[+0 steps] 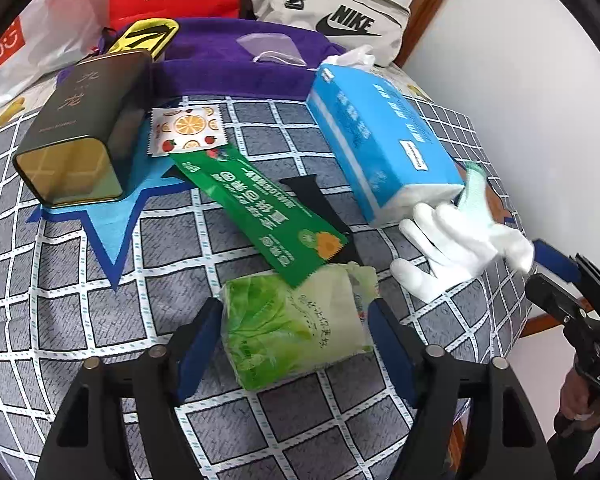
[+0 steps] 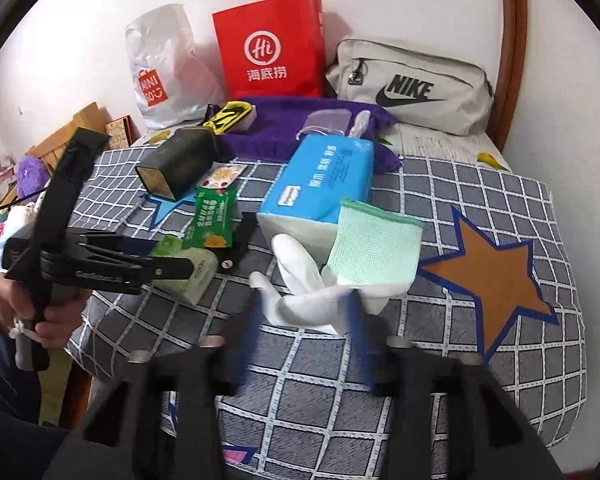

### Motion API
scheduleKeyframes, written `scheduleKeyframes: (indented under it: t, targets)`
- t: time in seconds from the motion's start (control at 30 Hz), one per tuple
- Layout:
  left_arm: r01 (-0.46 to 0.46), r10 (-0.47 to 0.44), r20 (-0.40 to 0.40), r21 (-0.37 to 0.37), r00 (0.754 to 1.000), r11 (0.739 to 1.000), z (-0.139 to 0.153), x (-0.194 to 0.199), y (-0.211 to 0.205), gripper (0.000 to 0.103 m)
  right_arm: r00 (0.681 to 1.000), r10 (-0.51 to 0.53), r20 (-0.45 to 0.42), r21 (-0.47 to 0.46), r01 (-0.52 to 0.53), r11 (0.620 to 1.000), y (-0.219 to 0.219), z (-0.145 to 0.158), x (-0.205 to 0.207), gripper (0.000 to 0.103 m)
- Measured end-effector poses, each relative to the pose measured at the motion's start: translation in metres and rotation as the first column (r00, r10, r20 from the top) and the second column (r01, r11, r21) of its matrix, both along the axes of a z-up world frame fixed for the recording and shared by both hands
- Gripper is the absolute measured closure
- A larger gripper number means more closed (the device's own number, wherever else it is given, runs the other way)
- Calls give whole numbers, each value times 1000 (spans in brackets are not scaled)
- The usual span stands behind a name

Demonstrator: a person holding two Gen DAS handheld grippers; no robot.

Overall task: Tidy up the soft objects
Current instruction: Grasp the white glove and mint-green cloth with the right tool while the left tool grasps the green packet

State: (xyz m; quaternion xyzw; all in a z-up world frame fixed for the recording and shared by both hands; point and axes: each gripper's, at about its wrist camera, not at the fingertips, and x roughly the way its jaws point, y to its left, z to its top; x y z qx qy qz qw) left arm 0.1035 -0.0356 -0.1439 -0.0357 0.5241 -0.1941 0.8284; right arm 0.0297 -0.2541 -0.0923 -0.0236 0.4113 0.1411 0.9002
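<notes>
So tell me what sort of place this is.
Most likely a bedroom at home: the things lie on a bed's checked quilt with star patches, a curved wooden headboard stands against the white wall, and shopping bags lean there beside a Nike pouch.

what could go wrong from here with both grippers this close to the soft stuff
The green tissue pack lies between the left gripper fingers under the green sachet; lifting could drag the sachet. The right gripper straddles the white glove, whose mint cuff leans against the blue tissue pack.
</notes>
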Motion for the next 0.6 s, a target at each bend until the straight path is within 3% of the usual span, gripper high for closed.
scheduleKeyframes:
  t: [0.13, 0.4, 0.53, 0.6]
  targets:
    - [29, -29, -15, 36, 999, 999, -6, 3, -17, 24, 1000, -20, 17, 4, 20, 1000, -6, -2, 2, 28]
    - [41, -45, 23, 177, 999, 983, -16, -1, -37, 20, 995, -93, -34, 10, 93, 996, -18, -26, 34, 27]
    - [51, -65, 55, 230, 996, 972, -16, -5, -41, 25, 992, -106, -61, 22, 108, 994, -21, -39, 48, 27]
    - [56, -71, 58, 223, 996, 973, -14, -5, -38, 26, 991, -111, -77, 27, 114, 993, -21, -44, 54, 27]
